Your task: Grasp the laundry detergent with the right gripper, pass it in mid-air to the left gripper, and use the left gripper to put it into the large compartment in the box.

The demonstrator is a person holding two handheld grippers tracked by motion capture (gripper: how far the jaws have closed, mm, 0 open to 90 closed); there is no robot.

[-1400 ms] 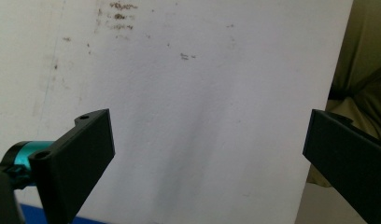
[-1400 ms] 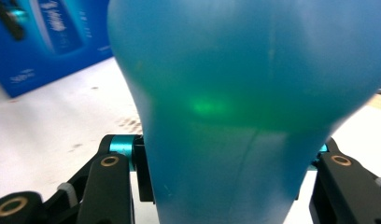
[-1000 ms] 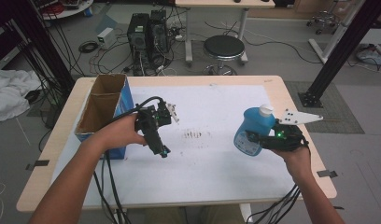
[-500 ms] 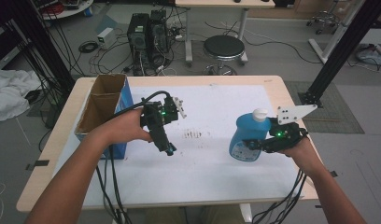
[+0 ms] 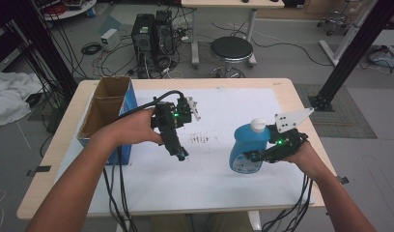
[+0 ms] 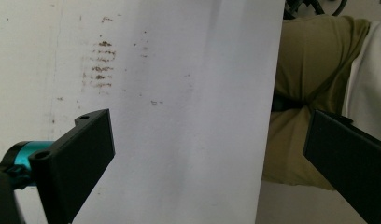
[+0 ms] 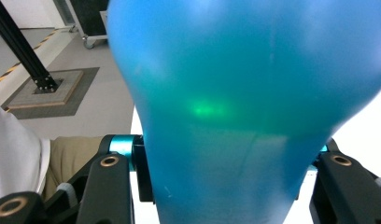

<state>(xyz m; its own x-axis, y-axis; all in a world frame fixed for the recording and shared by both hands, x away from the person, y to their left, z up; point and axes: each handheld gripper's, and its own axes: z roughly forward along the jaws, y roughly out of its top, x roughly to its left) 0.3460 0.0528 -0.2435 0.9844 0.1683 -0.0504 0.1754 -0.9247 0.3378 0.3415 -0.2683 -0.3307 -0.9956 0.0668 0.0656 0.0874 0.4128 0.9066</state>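
A blue bottle [image 5: 248, 145] with a white cap stands upright at the right of the white sheet; whether its base touches the sheet I cannot tell. My right gripper [image 5: 251, 155] is shut on its lower body, one jaw on each side. In the right gripper view the blue bottle [image 7: 244, 93] bulges between the jaws of my right gripper [image 7: 226, 186]. My left gripper [image 5: 179, 153] hangs over the middle of the sheet, pointing down and toward the person. In its own view the left gripper [image 6: 207, 158] is open wide, with nothing between the jaws.
An open cardboard box [image 5: 105, 104] with a blue side stands at the table's left. Brown smudges [image 5: 201, 139] mark the white sheet [image 5: 224, 106] between the two grippers. Cables trail off the front edge. The person's legs [image 6: 310, 84] are beyond that edge.
The right gripper has carried the blue bottle left and toward the person. The left gripper has drifted slightly to the right, still open.
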